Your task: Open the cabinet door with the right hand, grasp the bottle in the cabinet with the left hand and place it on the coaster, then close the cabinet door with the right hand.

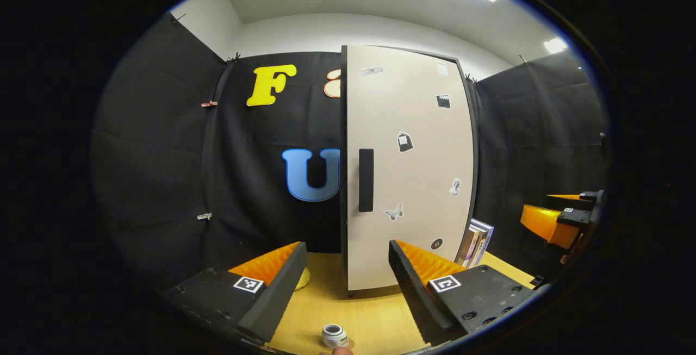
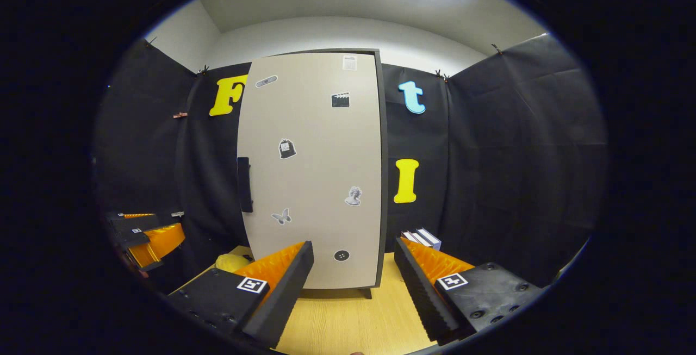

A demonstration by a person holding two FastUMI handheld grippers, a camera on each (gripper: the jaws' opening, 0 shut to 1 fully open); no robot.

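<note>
Both grippers, left gripper (image 1: 348, 281) and right gripper (image 2: 353, 284), sit wide open, empty. Cabinet door (image 2: 312, 170) mid-frame looks shut; approaching the handle (image 2: 244, 184) off-angle could make the fingers slip.

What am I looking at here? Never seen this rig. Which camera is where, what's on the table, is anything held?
No robot arm here: a person holds a two-finger gripper in each hand, and a fisheye camera rides on each, looking along its fingers. In the left gripper view, the left gripper is open and empty; the right gripper shows at the far right. In the right gripper view, the right gripper is open and empty too. Both face a tall cabinet with its door shut, a dark handle on its edge, standing on a wooden table. Books stand beside it, a yellow object lies to the other side, and a small white bottle sits near the table's front edge.
</note>
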